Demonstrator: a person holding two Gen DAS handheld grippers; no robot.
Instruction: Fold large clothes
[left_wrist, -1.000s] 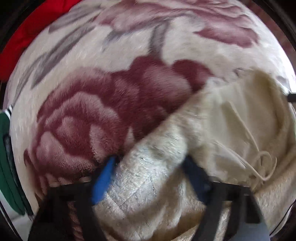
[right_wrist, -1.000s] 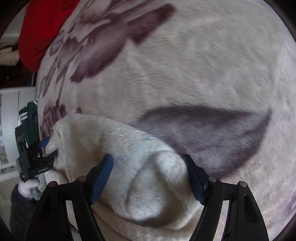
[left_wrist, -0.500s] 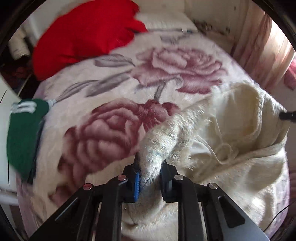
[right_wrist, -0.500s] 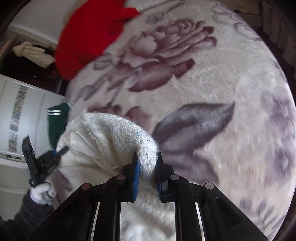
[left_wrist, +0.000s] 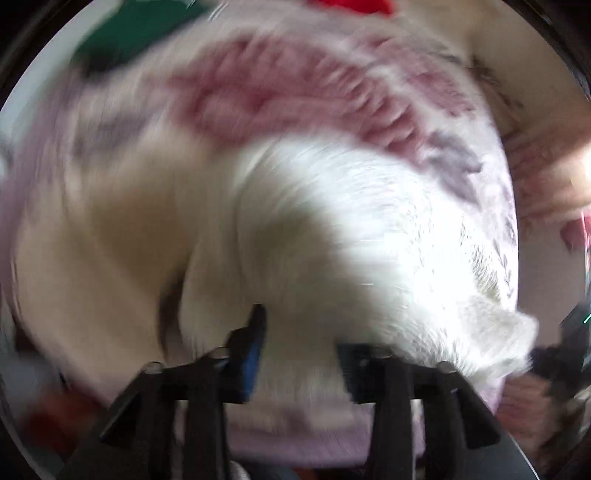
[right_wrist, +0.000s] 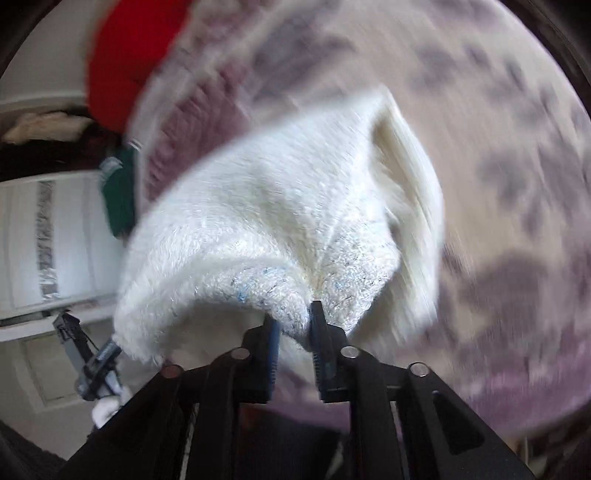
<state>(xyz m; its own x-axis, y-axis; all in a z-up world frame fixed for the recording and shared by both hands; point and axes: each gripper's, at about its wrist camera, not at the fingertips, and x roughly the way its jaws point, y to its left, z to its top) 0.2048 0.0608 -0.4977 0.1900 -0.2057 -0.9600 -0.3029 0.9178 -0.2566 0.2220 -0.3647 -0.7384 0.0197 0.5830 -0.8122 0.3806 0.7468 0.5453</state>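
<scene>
Both grippers are working on one cream fuzzy garment (right_wrist: 280, 206), which is hanging in the air above the rose-patterned bed blanket (right_wrist: 498, 155). In the right wrist view the right gripper (right_wrist: 295, 332) is pinching a bunched edge of the garment between its blue fingers (right_wrist: 274, 345), though they are easing apart slightly while the cloth is still sitting pressed between them. The left gripper (left_wrist: 299, 350) is blurred; its fingers (left_wrist: 255, 354) are standing apart and opening, with cream cloth lying between and beyond them, and no pad is visibly pressing on it (the smear is making this hard to judge). The garment's long axis is running from the right gripper's pinch leftward toward the left gripper (right_wrist: 88, 365), seen small at the near left. A red garment (right_wrist: 125, 66) and a green one (right_wrist: 118, 195) are lying at the bed's far left. Judging from this, the right hand is the one carrying the cloth for the coming fold.
</scene>
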